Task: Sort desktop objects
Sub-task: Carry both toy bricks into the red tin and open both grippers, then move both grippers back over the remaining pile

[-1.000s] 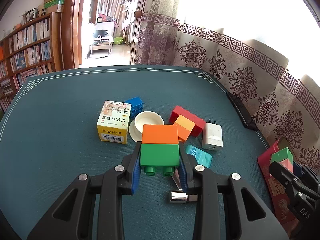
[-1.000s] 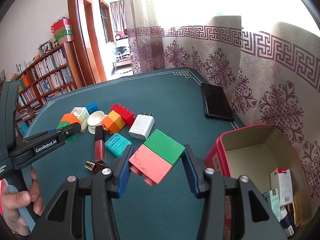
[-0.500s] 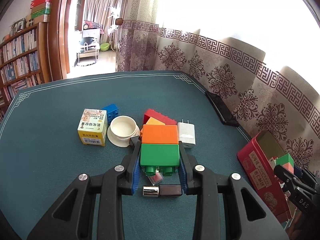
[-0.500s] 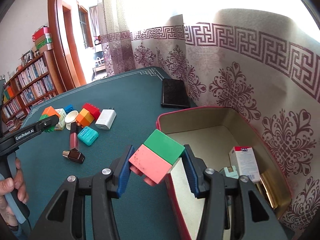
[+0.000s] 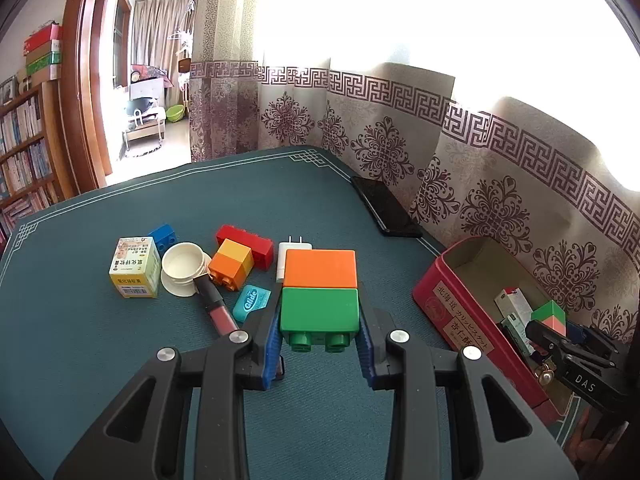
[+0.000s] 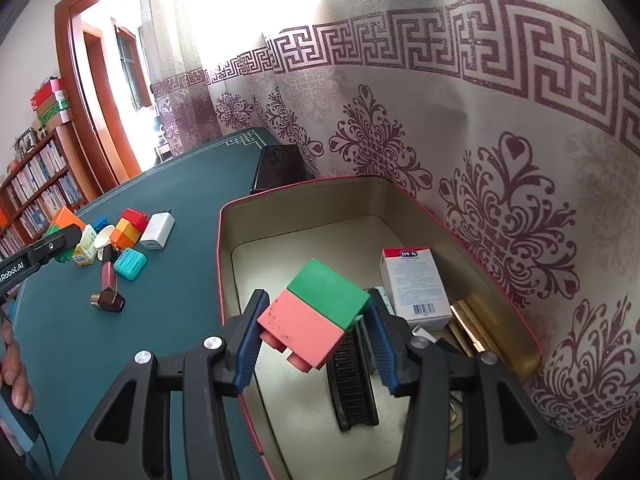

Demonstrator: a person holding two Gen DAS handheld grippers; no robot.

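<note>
My left gripper (image 5: 319, 344) is shut on an orange-and-green brick stack (image 5: 319, 292), held above the teal table. My right gripper (image 6: 314, 334) is shut on a pink-and-green brick stack (image 6: 316, 312), held tilted over the inside of the red tin box (image 6: 500, 280); the box also shows in the left wrist view (image 5: 452, 304). On the table lie a red brick (image 5: 248, 238), an orange-yellow brick (image 5: 230, 262), a blue brick (image 5: 163, 236), a white charger (image 5: 290, 256), a teal floss case (image 5: 252, 300), a lip gloss tube (image 5: 214, 304) and a yellow medicine box (image 5: 134, 266).
The tin holds a white carton (image 6: 414, 286), a black comb (image 6: 354, 380) and a gold item (image 6: 476, 320). A black phone (image 5: 386, 206) lies by the curtain. A white jar lid (image 5: 182, 262) sits among the bricks. A dark cap (image 6: 110, 300) lies loose.
My right gripper has carried the pink-and-green stack right, from beside the tin to over its inside. My left gripper has swung right with its stack, bringing the tin into view.
</note>
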